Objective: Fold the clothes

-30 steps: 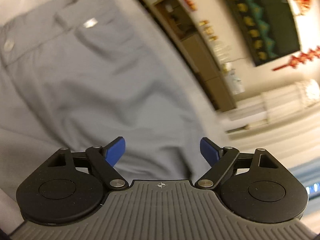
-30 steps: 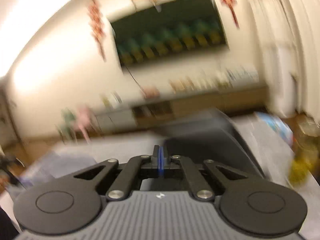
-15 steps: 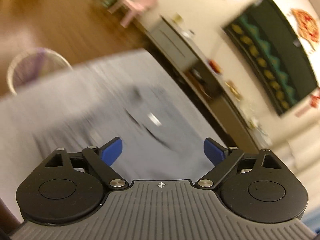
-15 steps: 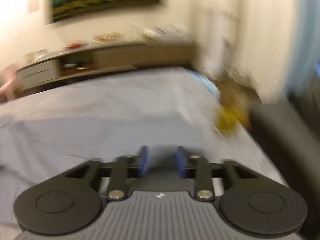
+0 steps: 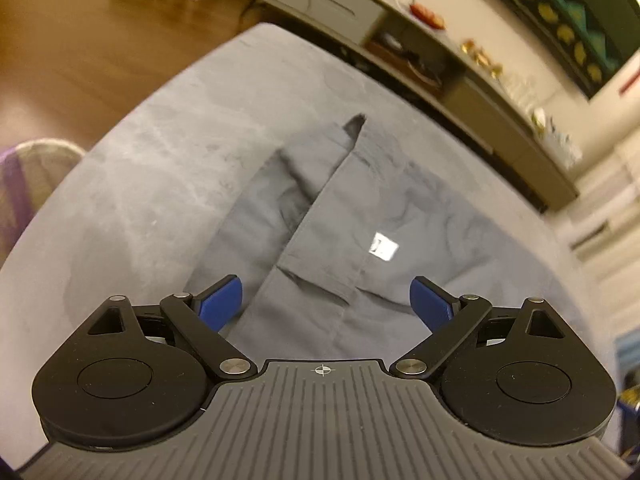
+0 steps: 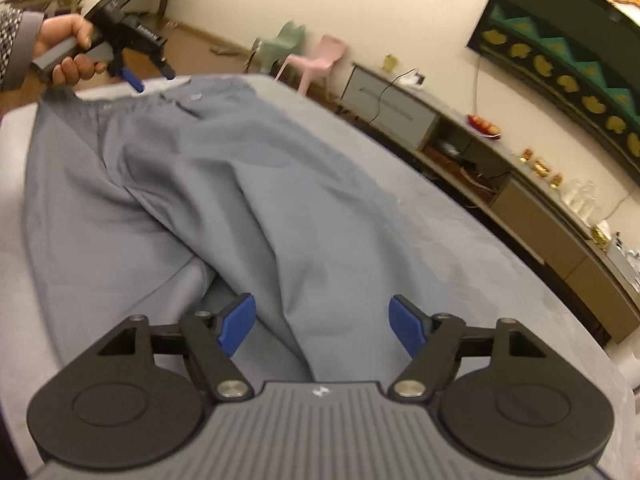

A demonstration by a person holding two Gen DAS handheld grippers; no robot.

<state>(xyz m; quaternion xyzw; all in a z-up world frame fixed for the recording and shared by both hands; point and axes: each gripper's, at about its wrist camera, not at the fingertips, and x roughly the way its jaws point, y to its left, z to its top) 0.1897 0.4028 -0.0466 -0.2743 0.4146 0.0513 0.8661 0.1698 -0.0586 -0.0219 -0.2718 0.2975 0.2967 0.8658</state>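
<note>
Grey trousers (image 6: 248, 200) lie lengthwise on a grey covered surface (image 6: 460, 248), creased down the middle. My right gripper (image 6: 322, 326) is open just above the near leg end, with nothing between its blue pads. At the far end, a hand (image 6: 64, 48) holds my left gripper (image 6: 152, 76) open over the waistband. In the left wrist view the trousers (image 5: 328, 216) show a pocket with a white label (image 5: 384, 246). There my left gripper (image 5: 326, 300) hovers open above the cloth without holding it.
A low cabinet (image 6: 520, 184) with small items runs along the wall beyond the surface. Pink and green chairs (image 6: 316, 56) stand on the wood floor. A round basket (image 5: 24, 184) sits off the surface's left edge.
My right gripper went from shut to open and swung round to face along the trousers. My left gripper stayed open and drew back from the cloth.
</note>
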